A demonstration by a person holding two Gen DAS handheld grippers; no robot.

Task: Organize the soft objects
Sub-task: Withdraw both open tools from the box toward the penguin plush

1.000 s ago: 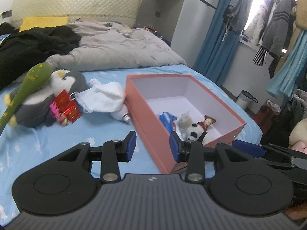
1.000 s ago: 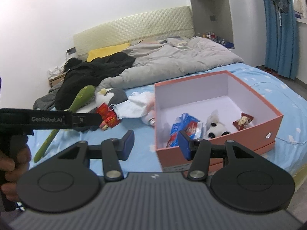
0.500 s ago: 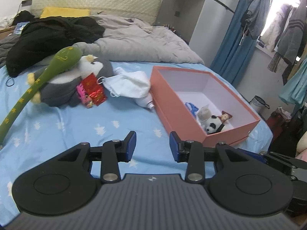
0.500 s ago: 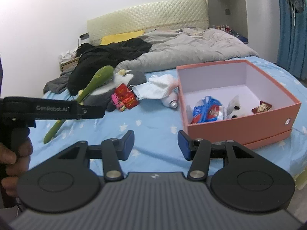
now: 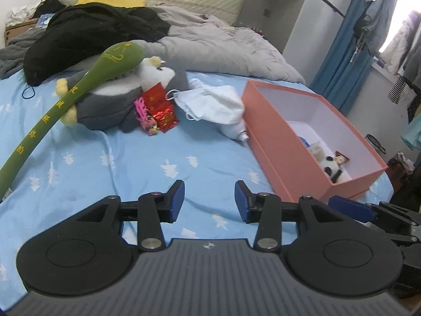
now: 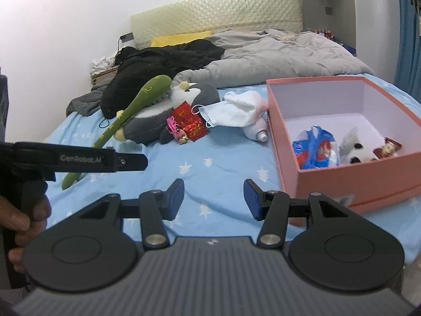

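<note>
A pink box [image 5: 284,142] [image 6: 350,173] lies on the blue bed and holds a small panda plush [image 5: 329,164] [image 6: 355,151], a blue packet [image 6: 315,148] and a small red packet [image 6: 392,148]. Left of the box lie a white cloth with a face mask [image 5: 213,102] [image 6: 234,110], a red packet [image 5: 159,106] [image 6: 190,121], a grey penguin plush [image 5: 118,100] [image 6: 168,115] and a long green plush stick [image 5: 68,102] [image 6: 131,108]. My left gripper [image 5: 209,201] and my right gripper [image 6: 213,198] are both open and empty above the bed's near part.
A white bottle [image 6: 256,130] lies by the box's left wall. A grey duvet [image 5: 218,50] and black clothes [image 5: 92,34] pile at the bed's far end. The left gripper's handle [image 6: 79,159] shows at the right wrist view's left. Hanging clothes [image 5: 394,39] are at the right.
Both grippers have swung left and pulled back from the box, so the plush pile sits nearer the middle of each view. Both remain open and empty.
</note>
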